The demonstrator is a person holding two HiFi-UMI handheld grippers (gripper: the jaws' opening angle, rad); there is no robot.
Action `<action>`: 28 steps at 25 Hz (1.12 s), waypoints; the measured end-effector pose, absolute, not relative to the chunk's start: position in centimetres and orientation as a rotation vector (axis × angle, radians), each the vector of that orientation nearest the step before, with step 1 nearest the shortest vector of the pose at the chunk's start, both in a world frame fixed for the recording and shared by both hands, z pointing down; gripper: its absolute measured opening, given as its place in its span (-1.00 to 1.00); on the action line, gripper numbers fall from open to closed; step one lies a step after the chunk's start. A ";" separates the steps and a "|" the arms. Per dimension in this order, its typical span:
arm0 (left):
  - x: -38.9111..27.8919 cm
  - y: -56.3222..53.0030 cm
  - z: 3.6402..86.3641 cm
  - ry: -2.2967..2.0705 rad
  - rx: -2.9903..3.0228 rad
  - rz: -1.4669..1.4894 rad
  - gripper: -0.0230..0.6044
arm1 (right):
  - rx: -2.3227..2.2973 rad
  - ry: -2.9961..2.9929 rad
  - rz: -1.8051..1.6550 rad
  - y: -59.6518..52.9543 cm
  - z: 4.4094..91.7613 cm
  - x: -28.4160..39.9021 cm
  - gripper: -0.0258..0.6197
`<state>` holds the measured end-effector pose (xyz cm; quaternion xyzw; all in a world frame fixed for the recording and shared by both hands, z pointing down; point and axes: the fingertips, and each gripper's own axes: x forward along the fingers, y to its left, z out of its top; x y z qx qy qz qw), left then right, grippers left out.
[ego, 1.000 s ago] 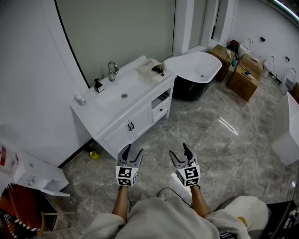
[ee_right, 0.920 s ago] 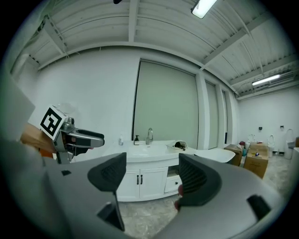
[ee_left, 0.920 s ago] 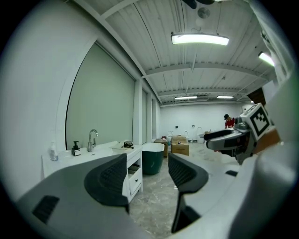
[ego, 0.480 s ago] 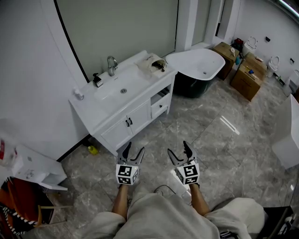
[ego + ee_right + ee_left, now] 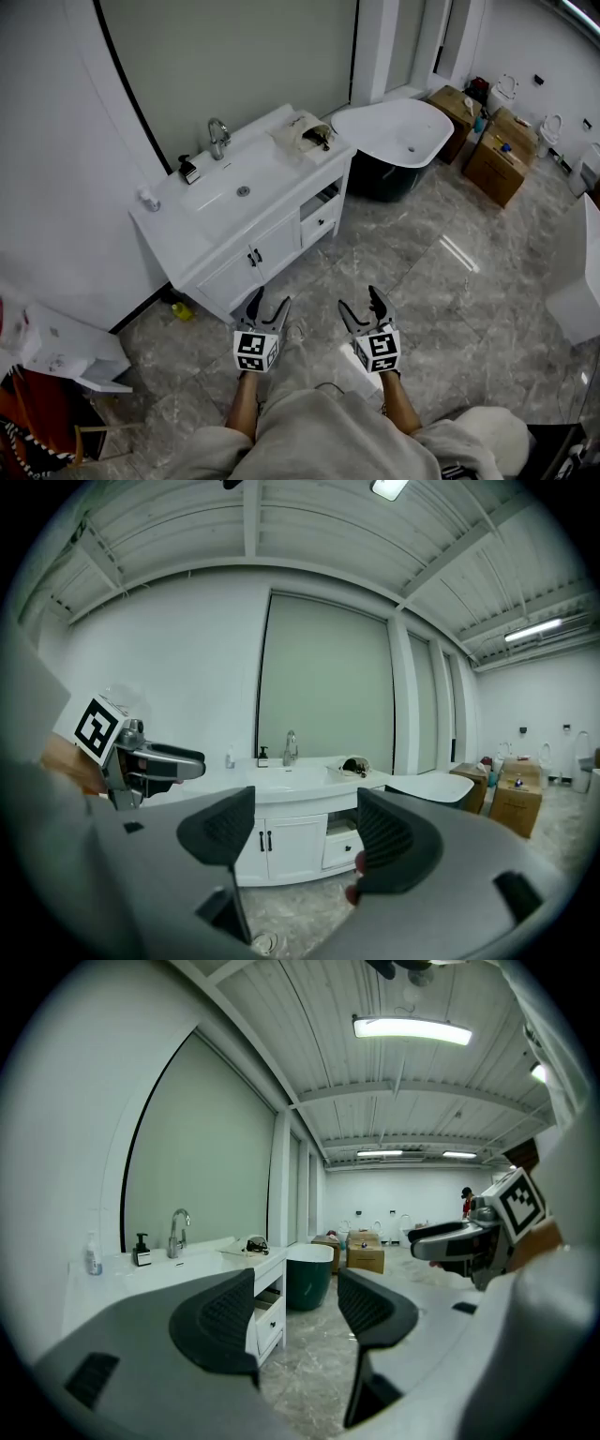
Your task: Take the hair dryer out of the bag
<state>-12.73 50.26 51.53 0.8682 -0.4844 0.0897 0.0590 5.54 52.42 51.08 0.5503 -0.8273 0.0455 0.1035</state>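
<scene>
A pale bag lies on the right end of the white vanity top, with a dark thing, likely the hair dryer, at its mouth. The bag shows small and far beyond the jaws in the left gripper view, and the bag also appears in the right gripper view. My left gripper is open and empty, held over the marble floor. My right gripper is beside it, its jaws closing slightly with nothing between them. Both are well short of the vanity.
On the vanity stand a faucet and a pump bottle. A white bathtub sits right of it, with cardboard boxes beyond. A white box and a yellow object lie on the floor at left.
The person has stepped forward, so the vanity has slid a little left in the head view. Both grippers keep their place in front of the body, with jaws slightly wider than before.
</scene>
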 end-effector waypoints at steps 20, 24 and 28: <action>-13.5 23.5 50.5 -1.363 2.695 0.251 -0.11 | 1.709 -2.350 0.106 27.6 49.5 4.4 0.07; -13.9 18.9 50.3 -1.349 2.708 0.242 -0.11 | 1.726 -2.336 0.094 23.4 49.4 3.9 0.07; -14.0 15.4 50.6 -1.329 2.712 0.249 -0.11 | 1.726 -2.311 0.092 20.2 49.8 3.6 0.07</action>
